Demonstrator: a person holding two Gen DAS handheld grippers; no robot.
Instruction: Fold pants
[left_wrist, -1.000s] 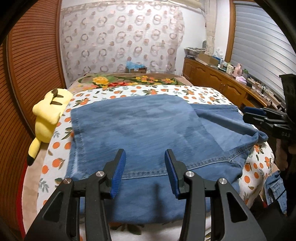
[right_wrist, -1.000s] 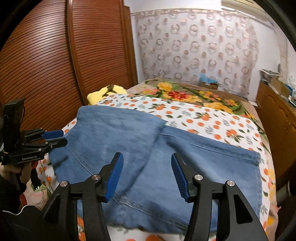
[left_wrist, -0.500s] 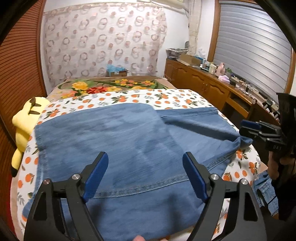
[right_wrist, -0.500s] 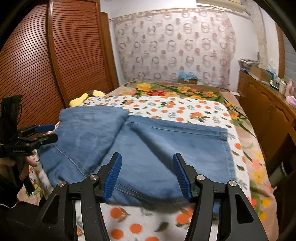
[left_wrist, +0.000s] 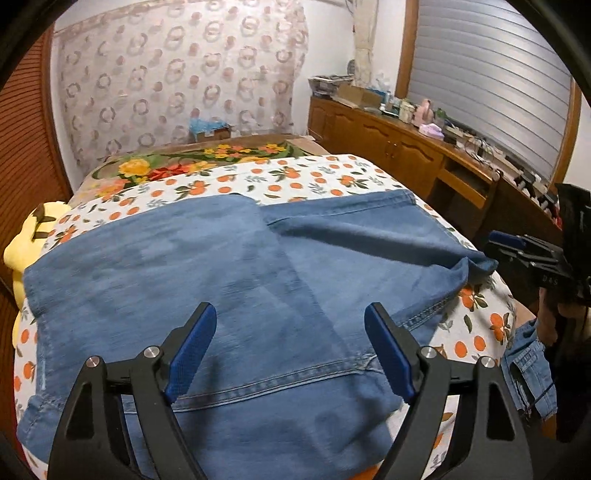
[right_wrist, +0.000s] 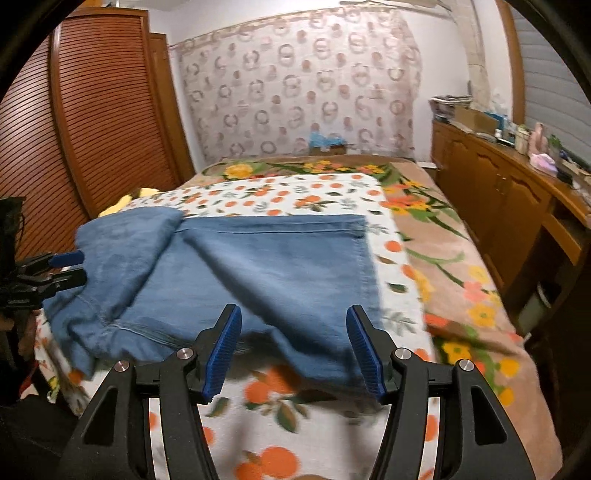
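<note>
**A:** So, left view first: left gripper (left_wrist: 290, 343) is spread wide with nothing in it, hanging over the near end of the jeans (left_wrist: 207, 280). They're lying on the orange-print sheet (left_wrist: 295, 177), already doubled over, with one layer's edge running diagonally across the middle. Right gripper (left_wrist: 495, 245) shows at the far right, at the jeans' corner; can't tell from here whether it's got cloth.

**B:** And the right view?

**A:** Right gripper (right_wrist: 293, 347) is wide too, empty, just short of the near edge of the jeans (right_wrist: 266, 266). Left gripper (right_wrist: 72, 269) sits at the bunched end on the left. That end looks rumpled, and the picture's a bit blurry.

**B:** Tips for the next fold?

**A:** My guess: pinch both layers at each near corner, not just the top one, lift evenly, and smooth that rumpled end first. Otherwise the fold probably goes crooked.
</note>
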